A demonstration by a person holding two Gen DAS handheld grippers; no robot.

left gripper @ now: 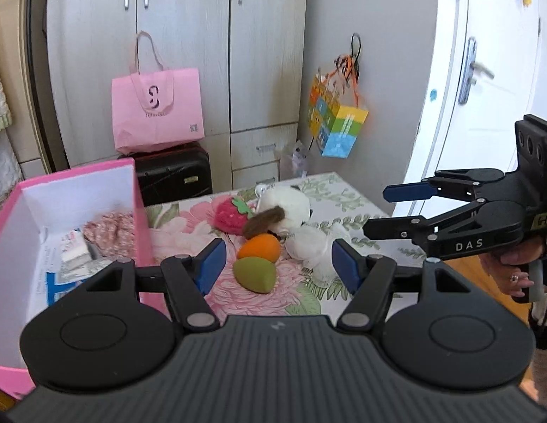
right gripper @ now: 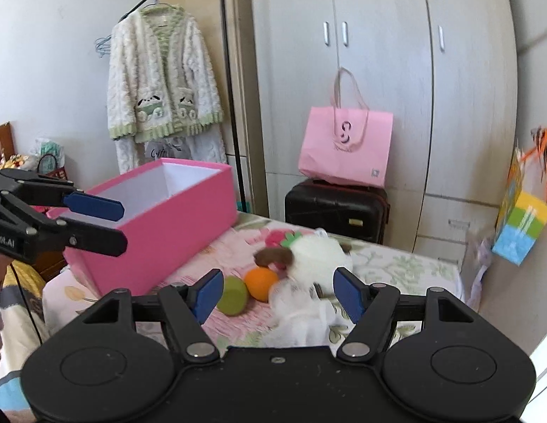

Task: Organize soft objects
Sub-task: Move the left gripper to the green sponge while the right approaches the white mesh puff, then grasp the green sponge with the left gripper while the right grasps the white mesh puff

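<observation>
Left gripper [left gripper: 278, 264] apart, empty; right gripper [right gripper: 278, 294] likewise; pink box [left gripper: 139, 211] contents, maybe cloth, only in left view

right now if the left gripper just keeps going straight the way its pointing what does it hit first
Most likely the green sponge, which lies just ahead between the open, empty left gripper fingers, with the orange sponge right behind it. Depth is hard to judge in the fisheye view, so it might touch the floral cloth first.
</observation>
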